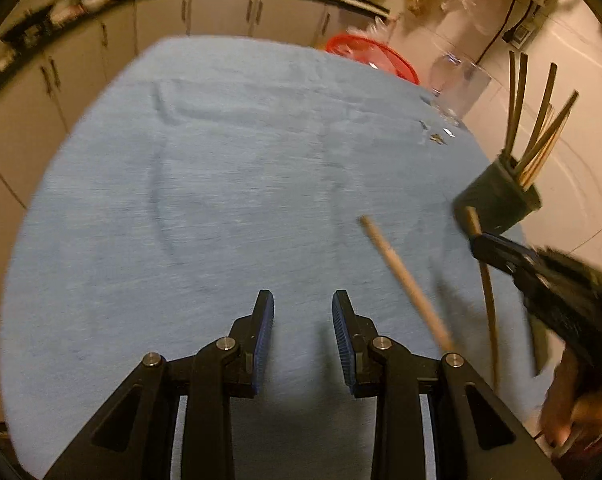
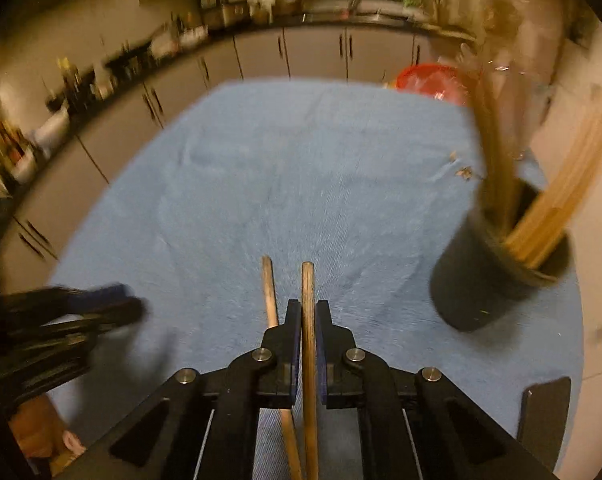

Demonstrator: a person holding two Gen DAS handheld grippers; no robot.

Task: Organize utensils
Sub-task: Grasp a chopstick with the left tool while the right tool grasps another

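The left gripper (image 1: pixel 303 312) hovers over the blue cloth (image 1: pixel 205 184), its jaws spread with nothing between them. To its right, the right gripper (image 2: pixel 308 314) is clamped on one chopstick (image 2: pixel 308 300); a second chopstick (image 2: pixel 270 292) lies on the cloth just left of its fingers. Ahead and to the right of it stands the dark cup (image 2: pixel 497 276), already holding chopsticks.

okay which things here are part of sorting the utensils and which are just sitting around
Part of the job:
held chopstick, clamped in the right gripper
loose chopstick on the blue cloth
black holder with chopsticks in it
left gripper, open

Just lying about:
red basin
small scraps
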